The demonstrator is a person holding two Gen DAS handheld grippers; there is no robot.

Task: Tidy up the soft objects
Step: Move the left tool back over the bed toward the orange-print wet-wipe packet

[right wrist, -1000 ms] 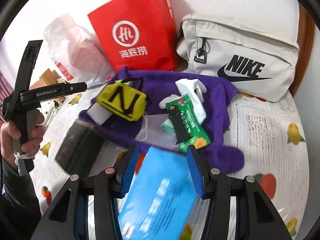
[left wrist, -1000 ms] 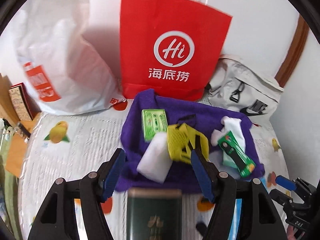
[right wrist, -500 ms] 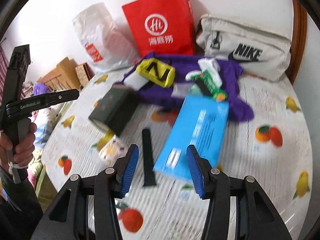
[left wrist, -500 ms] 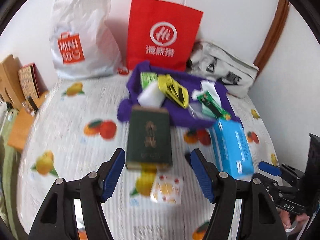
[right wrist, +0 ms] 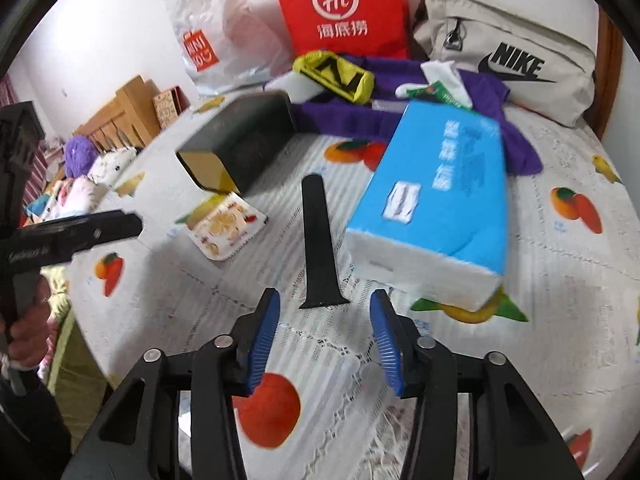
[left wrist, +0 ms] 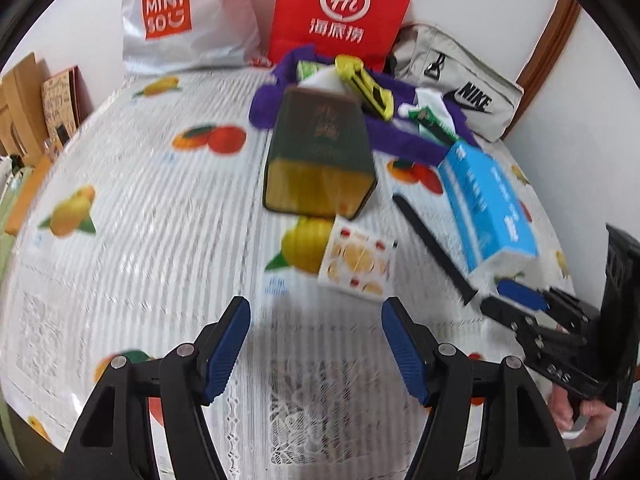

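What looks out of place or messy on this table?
The purple cloth lies crumpled near the bags, with a yellow pouch, a white block and a green packet heaped on it. The dark green box lies tipped on its side. A black strap lies loose beside the blue tissue pack.

Desk cloth (left wrist: 160,220): white, fruit print. Tissue pack (right wrist: 440,184): blue. Towel (left wrist: 400,140): purple. Box (left wrist: 320,148): dark green, gold end. Paper bag (left wrist: 344,8): red, white logo.
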